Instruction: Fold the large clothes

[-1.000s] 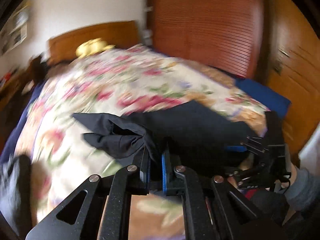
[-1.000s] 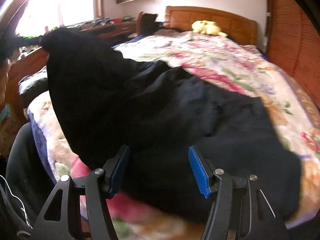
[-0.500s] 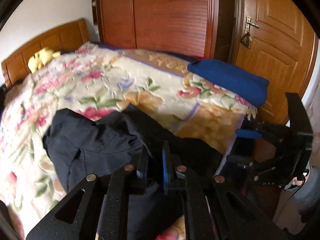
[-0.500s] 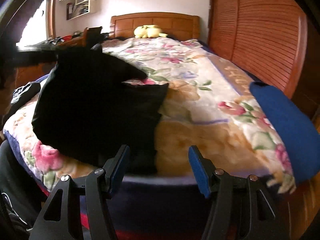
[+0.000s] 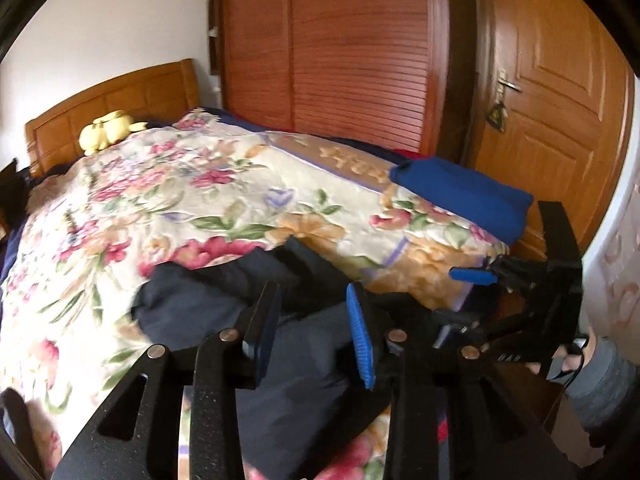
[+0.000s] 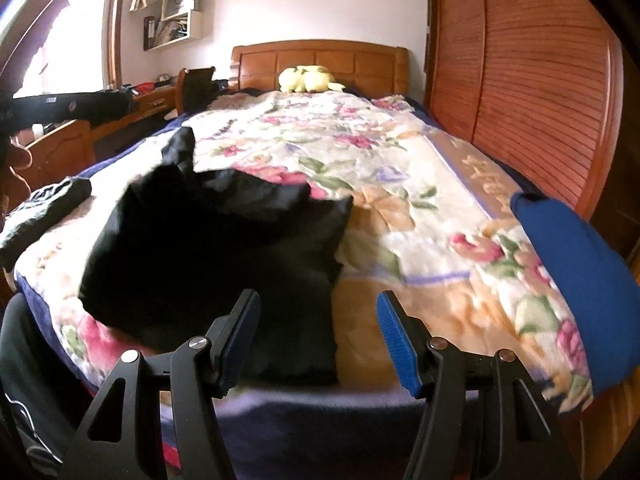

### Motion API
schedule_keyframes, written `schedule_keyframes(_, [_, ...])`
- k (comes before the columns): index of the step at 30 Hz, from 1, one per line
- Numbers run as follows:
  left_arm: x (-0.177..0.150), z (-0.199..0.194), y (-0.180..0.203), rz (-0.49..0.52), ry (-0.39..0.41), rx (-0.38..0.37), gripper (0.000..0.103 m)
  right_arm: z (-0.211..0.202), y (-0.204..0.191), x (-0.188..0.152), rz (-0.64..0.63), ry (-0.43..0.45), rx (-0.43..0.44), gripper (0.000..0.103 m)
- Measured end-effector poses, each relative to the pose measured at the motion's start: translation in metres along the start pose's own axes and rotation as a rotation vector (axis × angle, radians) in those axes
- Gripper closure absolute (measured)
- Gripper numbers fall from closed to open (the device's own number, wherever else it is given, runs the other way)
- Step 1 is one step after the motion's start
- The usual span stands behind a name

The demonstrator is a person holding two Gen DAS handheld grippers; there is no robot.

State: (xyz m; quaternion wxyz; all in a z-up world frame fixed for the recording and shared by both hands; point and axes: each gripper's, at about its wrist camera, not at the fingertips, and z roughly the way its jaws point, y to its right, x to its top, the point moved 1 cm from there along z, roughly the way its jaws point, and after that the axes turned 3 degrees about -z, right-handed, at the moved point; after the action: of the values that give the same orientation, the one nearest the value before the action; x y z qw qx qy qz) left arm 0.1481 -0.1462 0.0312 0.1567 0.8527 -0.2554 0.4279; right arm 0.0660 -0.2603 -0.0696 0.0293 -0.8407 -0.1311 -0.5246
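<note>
Though blurred, door [image 5: 560, 128] left-view only.

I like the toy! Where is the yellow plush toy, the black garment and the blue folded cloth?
yellow plush toy [image 6: 306, 79], right wrist view, its middle.
black garment [image 6: 224, 248], right wrist view, its main bulk.
blue folded cloth [image 5: 464, 192], left wrist view, its top.

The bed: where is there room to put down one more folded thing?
The widest bare stretch of the flowered blanket lies between the yellow plush toy and the dark garment. A narrower strip runs between that garment and the blue folded cloth. The near end is crowded.
</note>
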Motion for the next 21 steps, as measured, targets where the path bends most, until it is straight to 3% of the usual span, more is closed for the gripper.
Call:
schedule_keyframes(13, [-0.077,-0.028,-0.106,-0.2,-0.026,0.185,0.065,0.015,-0.04,0.072,-0.139,0.082,0.057,0.04])
schedule_keyframes(21, [-0.112,-0.026,-0.137,-0.279,-0.046,0.243,0.065,0.053,-0.074,0.099,-0.22,0.018,0.157,0.04])
